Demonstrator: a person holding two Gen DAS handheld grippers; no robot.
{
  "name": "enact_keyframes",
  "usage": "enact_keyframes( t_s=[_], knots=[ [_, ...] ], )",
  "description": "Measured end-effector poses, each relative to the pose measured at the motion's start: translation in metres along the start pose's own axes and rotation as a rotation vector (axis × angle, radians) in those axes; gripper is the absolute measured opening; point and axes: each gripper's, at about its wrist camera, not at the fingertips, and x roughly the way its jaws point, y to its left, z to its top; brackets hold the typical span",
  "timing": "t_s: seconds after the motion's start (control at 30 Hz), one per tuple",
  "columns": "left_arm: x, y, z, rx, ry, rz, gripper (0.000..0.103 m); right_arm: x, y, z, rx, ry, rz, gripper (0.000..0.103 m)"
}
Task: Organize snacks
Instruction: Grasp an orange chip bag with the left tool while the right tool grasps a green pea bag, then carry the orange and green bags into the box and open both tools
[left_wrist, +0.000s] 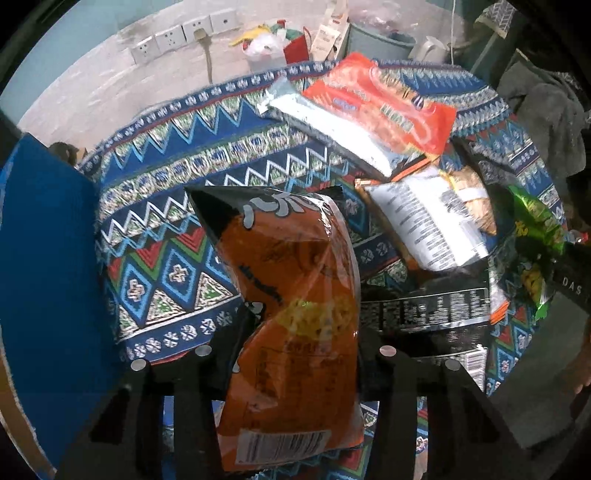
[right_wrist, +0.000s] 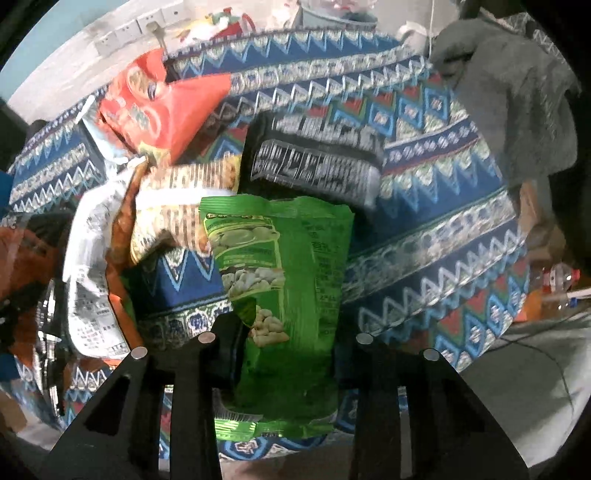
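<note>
An orange snack bag (left_wrist: 295, 266) with a black top stands upright between the fingers of my left gripper (left_wrist: 306, 332), which is shut on its lower half. In the right wrist view a green snack bag (right_wrist: 295, 258) printed with pale nuts hangs from my right gripper (right_wrist: 288, 332), shut on it. The same green bag (left_wrist: 535, 236) shows at the right edge of the left wrist view. Both bags are above the patterned tablecloth (left_wrist: 184, 184). A loose pile lies behind them: a red-orange bag (left_wrist: 391, 103), a silver pack (left_wrist: 332, 125), a white-backed bag (left_wrist: 432, 221) and a black pack (left_wrist: 432, 310).
A blue panel (left_wrist: 44, 258) stands at the table's left edge. Grey cloth (right_wrist: 517, 110) is heaped at the far right. Wall sockets (left_wrist: 173, 37) and bags of clutter (left_wrist: 266, 48) sit behind the table. A black pack (right_wrist: 314, 162) and a striped bag (right_wrist: 184, 192) lie beyond the green bag.
</note>
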Motion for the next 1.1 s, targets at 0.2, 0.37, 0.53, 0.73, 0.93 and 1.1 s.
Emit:
enact_keyframes(
  t_s=[0.2,0.37,0.53,0.73,0.93,1.1],
  knots=[
    [-0.037,0.007,-0.004,-0.002,-0.082,0.010,0.047,-0.038,0.010,0.010,-0.041,-0.080,0.025,0.033],
    [-0.067,0.019,-0.004,-0.019,-0.136,0.011,0.047,-0.058,0.029,0.025,-0.090,-0.137,0.046,0.033],
    [-0.090,0.029,-0.013,-0.036,-0.192,0.031,0.047,-0.073,0.042,0.036,-0.131,-0.174,0.084,0.033],
    [-0.113,0.050,-0.020,-0.070,-0.231,0.031,0.047,-0.079,0.073,0.049,-0.179,-0.211,0.145,0.033],
    [-0.131,0.072,-0.033,-0.095,-0.274,0.062,0.047,-0.091,0.112,0.055,-0.241,-0.232,0.191,0.033],
    [-0.140,0.095,-0.044,-0.135,-0.291,0.067,0.047,-0.103,0.150,0.059,-0.298,-0.252,0.226,0.033]
  ],
)
